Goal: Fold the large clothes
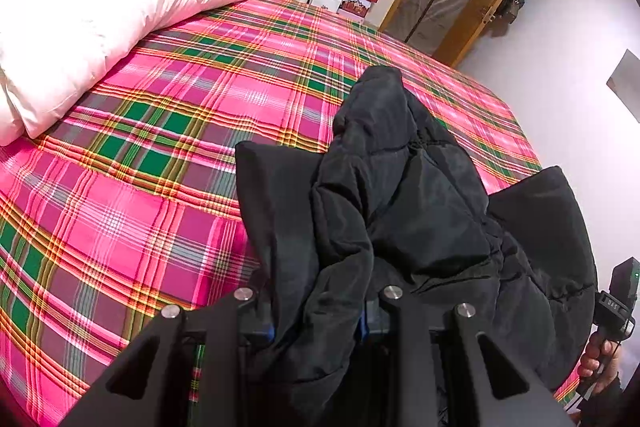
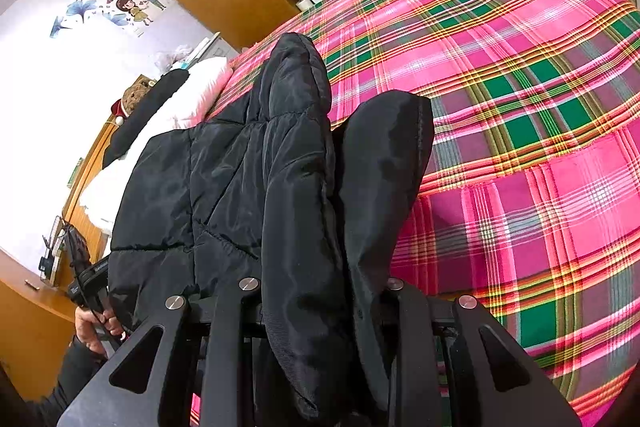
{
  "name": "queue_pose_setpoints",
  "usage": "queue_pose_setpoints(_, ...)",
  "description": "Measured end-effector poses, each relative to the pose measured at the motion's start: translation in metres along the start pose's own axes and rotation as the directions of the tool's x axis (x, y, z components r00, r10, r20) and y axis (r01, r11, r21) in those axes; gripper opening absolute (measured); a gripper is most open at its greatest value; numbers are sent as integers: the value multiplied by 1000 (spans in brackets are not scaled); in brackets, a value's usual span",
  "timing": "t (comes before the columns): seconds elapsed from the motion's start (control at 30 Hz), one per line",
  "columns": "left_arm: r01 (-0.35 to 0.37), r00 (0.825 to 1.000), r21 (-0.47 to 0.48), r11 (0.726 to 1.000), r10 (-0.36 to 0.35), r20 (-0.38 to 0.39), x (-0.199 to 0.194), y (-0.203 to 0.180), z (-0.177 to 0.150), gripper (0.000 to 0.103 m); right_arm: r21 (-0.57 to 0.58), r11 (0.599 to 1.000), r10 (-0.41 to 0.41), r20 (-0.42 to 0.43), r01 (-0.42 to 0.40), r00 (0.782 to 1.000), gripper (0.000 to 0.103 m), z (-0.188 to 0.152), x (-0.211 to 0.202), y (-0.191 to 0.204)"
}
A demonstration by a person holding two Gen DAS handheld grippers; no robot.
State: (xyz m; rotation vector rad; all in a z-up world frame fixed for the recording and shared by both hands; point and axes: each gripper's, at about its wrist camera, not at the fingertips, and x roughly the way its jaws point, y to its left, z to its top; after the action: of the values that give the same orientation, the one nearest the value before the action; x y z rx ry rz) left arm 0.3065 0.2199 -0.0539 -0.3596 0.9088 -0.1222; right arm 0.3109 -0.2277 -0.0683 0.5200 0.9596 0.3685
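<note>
Both claws pinch the black padded jacket [image 1: 400, 195], lifted above the plaid bed [image 1: 140, 155]. Left claw [image 1: 316, 323] is clamped on a bunched fold, right claw [image 2: 320, 319] on another thick edge, probably to spread the jacket flat before folding. Most of it hangs crumpled between them, sleeves sticking up. White duvet [image 1: 88, 27] sits well apart near the headboard.
</note>
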Motion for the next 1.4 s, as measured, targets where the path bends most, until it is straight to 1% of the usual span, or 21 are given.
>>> queue_pose_setpoints(0.13,-9,1000,-3,1000,9,20,-10,9,7,28,-5,1000,13,-1,-13,1000,26,0,6,8)
queue_pose_setpoints(0.27,-20,999,-19,1000,21,50,-22,27,16,28,-7,999,43,-3,-43,999,26,-1,20,26)
queue_pose_setpoints(0.47,-58,995,-55,997,62,80,-32,72,26,28,-29,996,78,-35,-79,996,26,-3,55,56)
queue_pose_setpoints(0.6,-72,994,-84,994,78,70,-24,107,23,29,-44,996,80,-75,-84,994,26,-10,87,67)
queue_pose_setpoints(0.7,-84,995,-106,991,88,38,-4,136,11,29,-45,997,55,-129,-61,990,28,-24,119,64)
queue_pose_setpoints(0.77,-98,995,-135,986,100,4,15,156,-2,30,-41,999,17,-151,-24,988,30,-34,134,56)
queue_pose_setpoints(0.8,-99,995,-156,983,99,-8,24,165,-9,32,-30,999,9,-156,-14,988,32,-38,139,50)
queue_pose_setpoints(0.83,-97,995,-176,980,97,-11,32,173,-15,34,-8,1000,10,-157,-12,988,38,-41,143,42)
queue_pose_setpoints(0.87,-95,995,-198,976,96,-6,38,180,-21,37,12,1000,12,-160,-10,987,42,-43,145,35)
queue_pose_setpoints(0.9,-91,996,-216,972,94,1,39,183,-24,42,23,1000,10,-164,-6,986,50,-45,147,30)
queue_pose_setpoints(0.93,-92,995,-226,970,96,10,40,185,-26,45,24,1000,3,-166,2,986,57,-45,147,29)
queue_pose_setpoints(0.97,-100,994,-227,969,107,16,39,185,-27,51,22,1000,-9,-167,13,986,60,-45,146,28)
queue_pose_setpoints(1.0,-115,992,-225,968,121,17,38,184,-27,54,18,1000,-18,-169,22,985,63,-43,144,29)
queue_pose_setpoints(1.1,-135,990,-213,968,140,11,24,183,-22,55,-21,998,-56,-171,53,984,64,-39,128,38)
queue_pose_setpoints(1.17,-156,986,-194,968,165,31,8,180,-20,55,-56,996,-84,-152,76,985,64,-37,114,46)
queue_pose_setpoints(1.23,-176,979,-181,968,192,73,-12,180,-18,55,-92,990,-114,-117,103,987,64,-35,99,52)
queue_pose_setpoints(1.33,-213,963,-185,959,238,126,-36,173,-12,55,-132,974,-186,-19,182,982,64,-31,73,64)
queue_pose_setpoints(1.4,-210,960,-149,966,233,157,-44,157,-9,55,-141,965,-214,50,219,976,64,-28,60,74)
